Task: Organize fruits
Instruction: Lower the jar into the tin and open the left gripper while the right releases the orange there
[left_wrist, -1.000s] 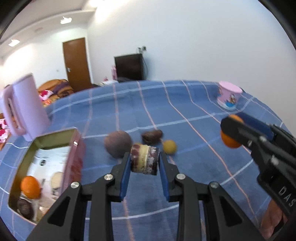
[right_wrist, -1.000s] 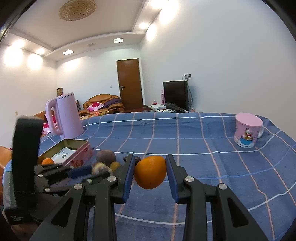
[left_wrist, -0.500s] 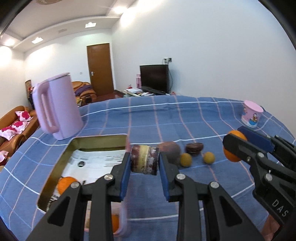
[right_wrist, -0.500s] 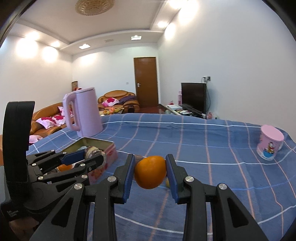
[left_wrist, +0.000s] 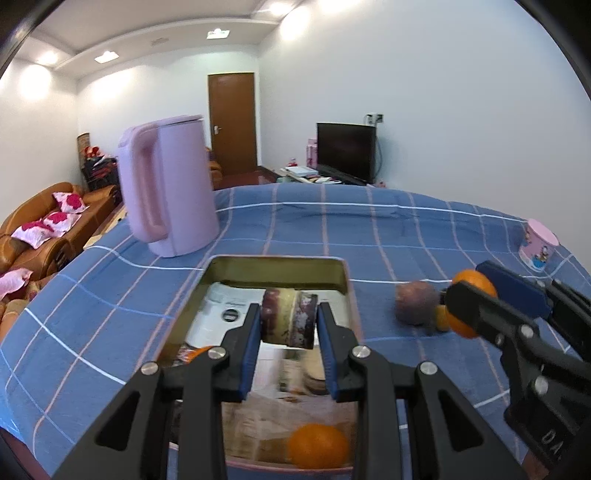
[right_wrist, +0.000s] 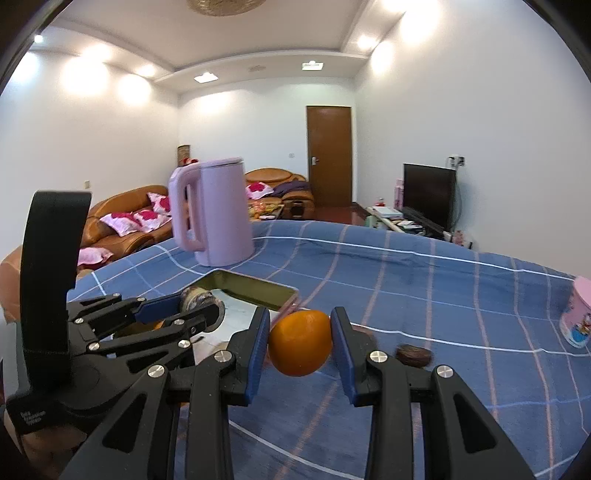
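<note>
The left gripper (left_wrist: 288, 325) is clenched on a mottled purple-and-yellow round fruit (left_wrist: 289, 317), held above the open rectangular gold metal tin (left_wrist: 275, 266) on the blue checked cloth surface (left_wrist: 369, 236). The right gripper (right_wrist: 299, 345) grasps a round orange fruit (right_wrist: 300, 342) just beside the tin's near corner, above the cloth.

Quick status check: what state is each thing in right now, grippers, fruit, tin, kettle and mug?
Left gripper: shut on a mottled purple fruit, above the tin.
Right gripper: shut on an orange, above the tablecloth.
Tin: open, no lid, another orange inside.
Kettle: upright, lid closed.
Mug: upright on the table.
Round purple fruit: loose on the cloth.
</note>
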